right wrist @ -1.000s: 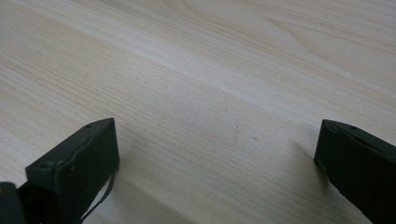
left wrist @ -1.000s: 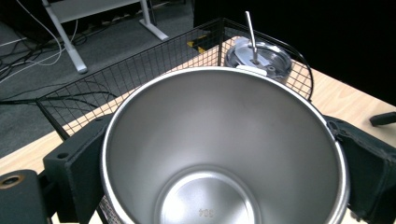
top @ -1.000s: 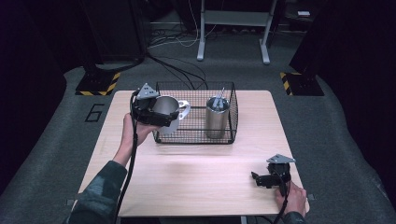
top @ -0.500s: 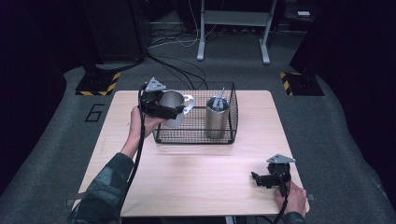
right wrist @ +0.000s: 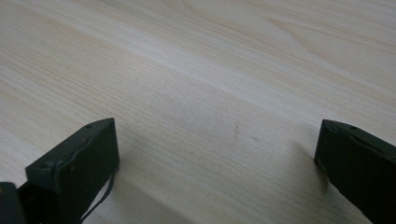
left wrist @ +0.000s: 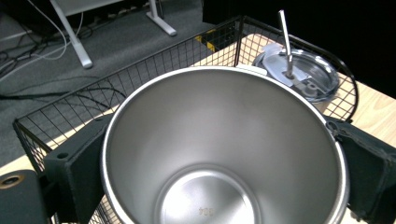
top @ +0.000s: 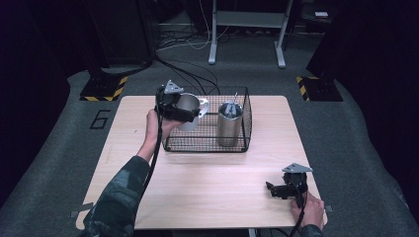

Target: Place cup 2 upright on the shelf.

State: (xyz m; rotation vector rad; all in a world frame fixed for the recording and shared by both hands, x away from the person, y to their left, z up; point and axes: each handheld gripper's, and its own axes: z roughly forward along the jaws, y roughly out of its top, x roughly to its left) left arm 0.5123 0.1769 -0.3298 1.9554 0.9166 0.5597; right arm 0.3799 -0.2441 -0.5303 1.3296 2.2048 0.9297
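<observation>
The left hand-held gripper (top: 184,109) clamps one steel cup (left wrist: 224,149) at the wire basket (top: 207,145)'s left rim; just beyond stands one lidded tumbler (top: 230,122). The right hand-held gripper (top: 276,189) rests wide open, empty, near the bare tabletop (top: 207,187)'s edge.

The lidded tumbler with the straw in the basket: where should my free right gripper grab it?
Grip the tumbler around its straight steel wall just under the lid, coming down from above with the right gripper. The basket mesh blocks its sides, and the straw offers only a thin hold.
</observation>
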